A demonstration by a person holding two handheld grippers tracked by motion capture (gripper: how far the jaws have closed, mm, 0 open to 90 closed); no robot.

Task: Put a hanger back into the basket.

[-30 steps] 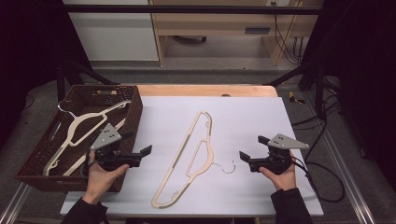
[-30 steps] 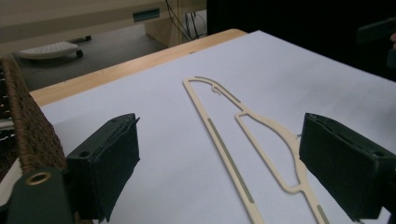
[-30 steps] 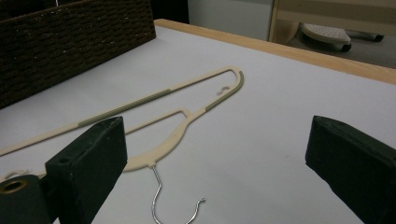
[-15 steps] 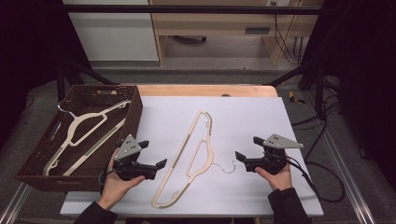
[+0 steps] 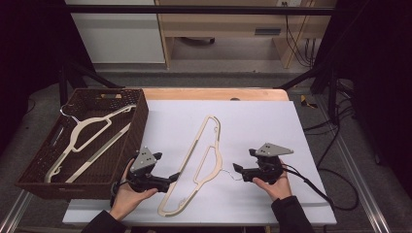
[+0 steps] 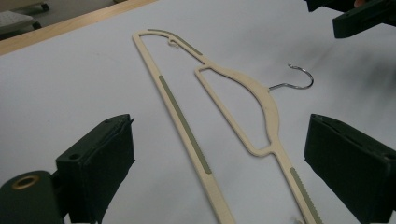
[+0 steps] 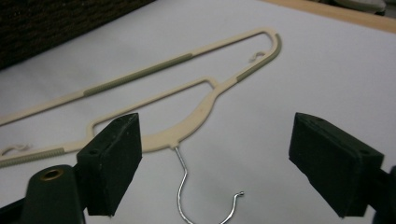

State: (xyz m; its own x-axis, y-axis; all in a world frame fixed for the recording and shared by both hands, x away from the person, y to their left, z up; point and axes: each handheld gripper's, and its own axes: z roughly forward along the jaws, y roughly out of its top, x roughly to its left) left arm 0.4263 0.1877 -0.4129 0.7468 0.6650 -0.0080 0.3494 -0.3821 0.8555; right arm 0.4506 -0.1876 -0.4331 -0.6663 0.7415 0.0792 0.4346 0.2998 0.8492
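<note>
On the white table sheet (image 5: pixel 272 126), a cream plastic clothes hanger (image 5: pixel 206 160) lies flat between our two hand-held grippers, its wire hook (image 5: pixel 228 173) pointing toward the right one. Our left gripper (image 5: pixel 172 177) sits low beside the hanger's long bar (image 6: pixel 184 126), jaws spread wide with nothing between them. Our right gripper (image 5: pixel 238 169) faces the hook, jaws wide but just now closing in, nothing gripped yet. A second hanger (image 5: pixel 87 138) rests in the brown woven basket (image 5: pixel 138 121) at the left. We judge the hanger light and stiff but thin, smooth and lying flush, so hard to pinch; the grey ribbed strips (image 7: pixel 140 77) or the thick neck (image 7: pixel 189 123) offer the surest hold.
</note>
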